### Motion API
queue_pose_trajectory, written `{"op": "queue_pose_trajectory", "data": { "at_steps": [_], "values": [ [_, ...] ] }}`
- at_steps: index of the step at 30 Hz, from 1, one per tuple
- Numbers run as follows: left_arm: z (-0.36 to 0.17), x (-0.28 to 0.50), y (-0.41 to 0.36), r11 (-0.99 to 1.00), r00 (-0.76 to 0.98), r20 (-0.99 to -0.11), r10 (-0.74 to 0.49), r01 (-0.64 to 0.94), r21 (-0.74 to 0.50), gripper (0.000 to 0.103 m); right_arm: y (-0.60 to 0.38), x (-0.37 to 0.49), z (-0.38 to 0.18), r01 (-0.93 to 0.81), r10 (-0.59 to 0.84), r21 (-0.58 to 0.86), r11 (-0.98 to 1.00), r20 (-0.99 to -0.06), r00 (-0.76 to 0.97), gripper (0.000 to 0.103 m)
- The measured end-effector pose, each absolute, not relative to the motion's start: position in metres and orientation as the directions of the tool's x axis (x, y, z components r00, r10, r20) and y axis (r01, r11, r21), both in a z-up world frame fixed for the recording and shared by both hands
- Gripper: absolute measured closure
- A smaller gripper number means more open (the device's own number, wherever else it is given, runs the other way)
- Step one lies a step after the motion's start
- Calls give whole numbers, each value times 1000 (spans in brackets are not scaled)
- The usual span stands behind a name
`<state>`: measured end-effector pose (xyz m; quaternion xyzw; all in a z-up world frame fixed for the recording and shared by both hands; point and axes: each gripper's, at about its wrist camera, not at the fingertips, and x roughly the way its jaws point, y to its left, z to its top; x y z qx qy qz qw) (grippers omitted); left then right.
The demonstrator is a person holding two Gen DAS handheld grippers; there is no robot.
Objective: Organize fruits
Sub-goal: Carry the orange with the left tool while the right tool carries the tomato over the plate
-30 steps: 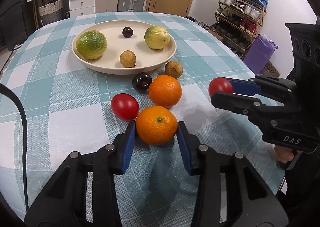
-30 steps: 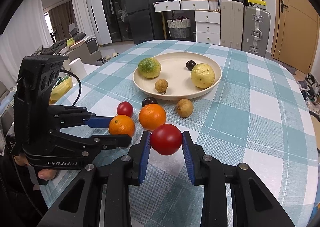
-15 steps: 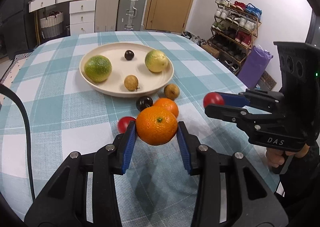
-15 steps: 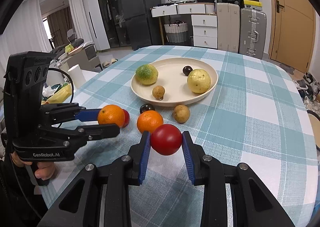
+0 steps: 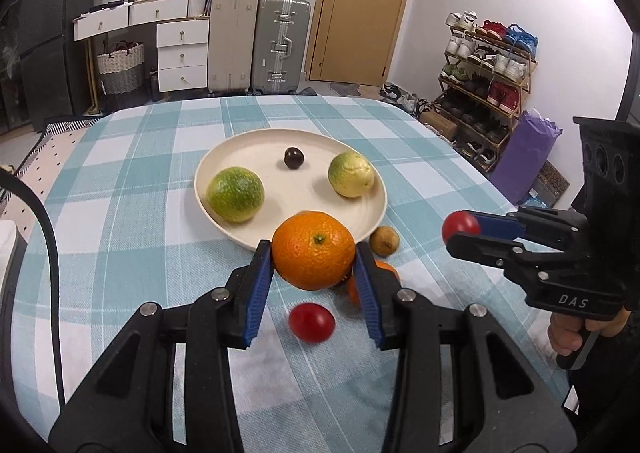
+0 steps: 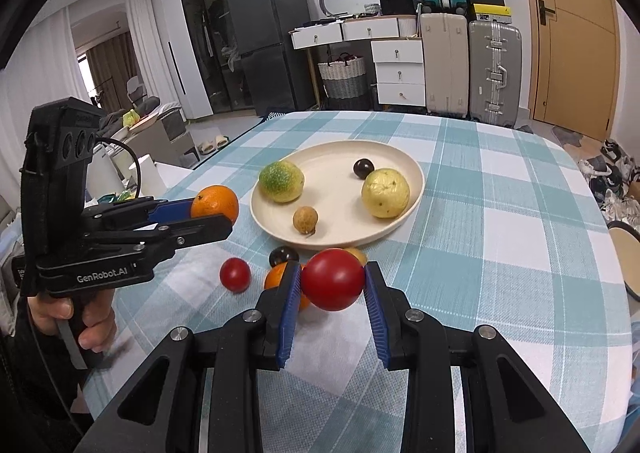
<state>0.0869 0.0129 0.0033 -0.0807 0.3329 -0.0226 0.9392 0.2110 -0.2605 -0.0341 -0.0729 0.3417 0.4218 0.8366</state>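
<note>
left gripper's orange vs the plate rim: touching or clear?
Apart. In the right wrist view the orange, clamped in the left gripper, shows a strip of tablecloth between it and the plate rim. The left wrist view only overlaps them.

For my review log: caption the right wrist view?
Right gripper holds a tomato before the plate; left gripper holds an orange.

Orange (image 5: 314,251) and red tomato (image 6: 332,285) aloft, other fruits on plate (image 5: 372,213) and cloth.
</note>
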Motion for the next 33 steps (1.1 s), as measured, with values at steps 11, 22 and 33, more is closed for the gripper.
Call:
{"op": "queue_pose_trajectory", "data": {
  "at_steps": [11, 22, 33],
  "values": [
    [1, 120, 28, 990, 782, -620, -70, -23, -142, 65, -247, 227, -24, -751, 665, 172, 637, -616, 423, 71],
    [-16, 131, 33, 988, 766, -638, -78, -27, -154, 65, -258, 241, -52, -725, 610, 190, 662, -699, 374, 70],
    [-19, 133, 38, 985, 766, -638, -78, -38, -166, 65, -240, 236, -74, -756, 578, 173, 631, -754, 311, 64]
  ]
}}
